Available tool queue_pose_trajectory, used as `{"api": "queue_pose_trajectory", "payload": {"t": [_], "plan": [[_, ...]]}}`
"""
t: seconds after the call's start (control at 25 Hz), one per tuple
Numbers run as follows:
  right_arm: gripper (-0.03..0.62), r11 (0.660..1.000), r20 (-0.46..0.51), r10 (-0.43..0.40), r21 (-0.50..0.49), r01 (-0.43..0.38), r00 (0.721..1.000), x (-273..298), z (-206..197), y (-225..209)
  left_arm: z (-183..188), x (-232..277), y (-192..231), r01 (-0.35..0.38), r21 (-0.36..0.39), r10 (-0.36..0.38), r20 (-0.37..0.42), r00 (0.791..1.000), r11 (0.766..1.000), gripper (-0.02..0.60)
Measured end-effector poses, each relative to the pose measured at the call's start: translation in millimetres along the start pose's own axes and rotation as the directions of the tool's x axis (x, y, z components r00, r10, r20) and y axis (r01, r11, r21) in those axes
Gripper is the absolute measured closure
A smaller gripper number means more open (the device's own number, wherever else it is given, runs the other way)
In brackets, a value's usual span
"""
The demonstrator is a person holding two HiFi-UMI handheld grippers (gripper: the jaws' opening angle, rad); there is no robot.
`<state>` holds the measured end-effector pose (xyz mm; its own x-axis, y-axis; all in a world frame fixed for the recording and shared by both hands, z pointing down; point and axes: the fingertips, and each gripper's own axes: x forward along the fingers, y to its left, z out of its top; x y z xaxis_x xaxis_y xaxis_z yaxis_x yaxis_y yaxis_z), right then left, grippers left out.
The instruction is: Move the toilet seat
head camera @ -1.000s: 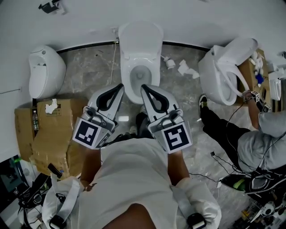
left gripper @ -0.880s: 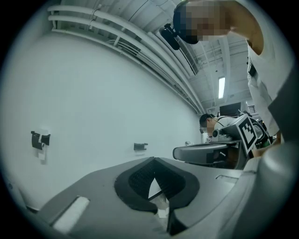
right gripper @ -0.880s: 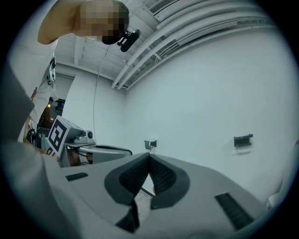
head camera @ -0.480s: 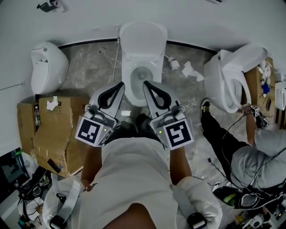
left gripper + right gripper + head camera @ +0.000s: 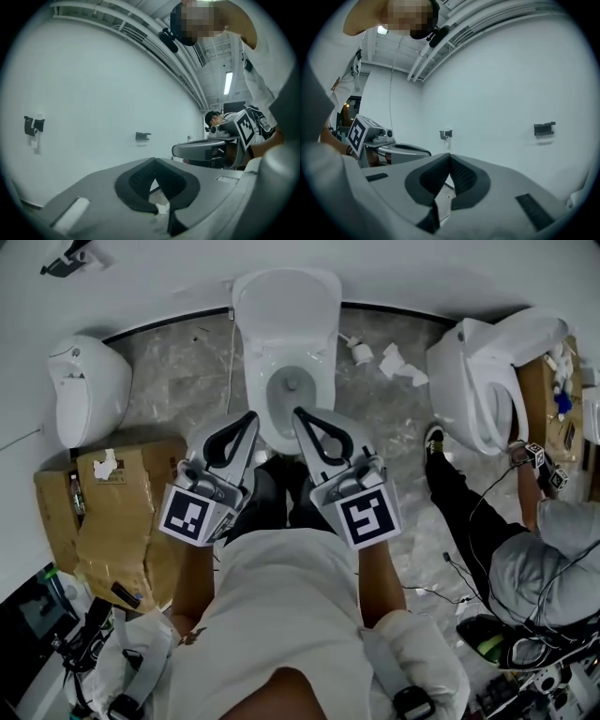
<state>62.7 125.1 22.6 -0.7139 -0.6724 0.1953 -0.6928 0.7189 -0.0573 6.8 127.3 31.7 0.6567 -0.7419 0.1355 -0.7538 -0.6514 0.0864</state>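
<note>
White wall fixture [image 5: 82, 390], far left, with a cardboard box [image 5: 112, 512] below it on the floor.
Left claw [image 5: 249, 418]: jaws together, empty, just before the toilet.
Toilet [image 5: 281, 399]: centre, against the wall. The toilet seat [image 5: 286, 301] appears raised at its back.
Right claw [image 5: 300, 414]: jaws together, empty.
Second toilet [image 5: 473, 381]: far right, with a crouching person [image 5: 553, 559] beside it.

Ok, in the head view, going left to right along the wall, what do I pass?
left toilet → middle toilet → crumpled paper → right toilet
</note>
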Motion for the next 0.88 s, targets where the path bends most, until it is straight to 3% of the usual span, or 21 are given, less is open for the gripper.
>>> {"api": "queue_pose_trajectory", "payload": {"t": [0.16,0.64,0.88], "plan": [[0.589,0.999,-0.042,-0.001,0.035,0.002,0.999,19.4,-28.8,-9.8,-26.7,16.2,15.7,0.009,0.023,-0.009,-0.027,1.0,1.0,0.581],[0.589,0.99,-0.168,-0.031,0.129,0.053,0.985,45.3,-113.1,-36.5,-113.1,45.5,43.5,0.028,-0.106,-0.04,-0.109,0.993,0.994,0.581],[0.589,0.984,-0.212,-0.043,0.16,0.078,0.976,52.4,-168.7,-45.2,-166.8,50.3,47.1,0.029,-0.082,-0.043,-0.173,0.984,0.996,0.563]]}}
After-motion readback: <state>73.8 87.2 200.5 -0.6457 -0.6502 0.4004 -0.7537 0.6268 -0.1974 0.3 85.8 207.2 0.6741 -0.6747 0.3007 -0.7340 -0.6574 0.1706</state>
